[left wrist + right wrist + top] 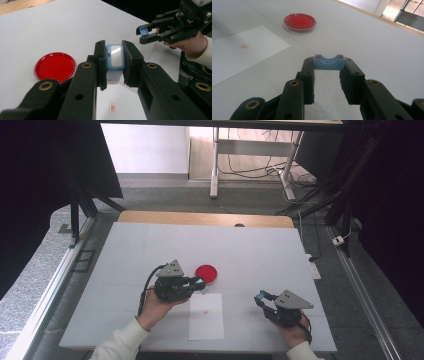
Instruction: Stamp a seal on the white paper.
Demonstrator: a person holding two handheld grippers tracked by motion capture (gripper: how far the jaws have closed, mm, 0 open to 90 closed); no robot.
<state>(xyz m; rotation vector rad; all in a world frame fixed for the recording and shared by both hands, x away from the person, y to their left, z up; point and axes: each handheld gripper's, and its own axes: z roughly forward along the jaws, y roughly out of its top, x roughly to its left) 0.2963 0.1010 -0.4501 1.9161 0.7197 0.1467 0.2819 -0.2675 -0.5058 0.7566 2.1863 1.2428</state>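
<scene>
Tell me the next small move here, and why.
Probably bring the two pieces together: the left hand-held gripper is shut on a blue stamp body, lifted above the white paper that bears a small red mark, while the right hand-held gripper is shut on its blue cap.

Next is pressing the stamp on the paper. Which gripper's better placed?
Left. The left gripper holds the blue stamp at the paper's far edge; the right gripper holds only the blue cap, off to the side.
</scene>
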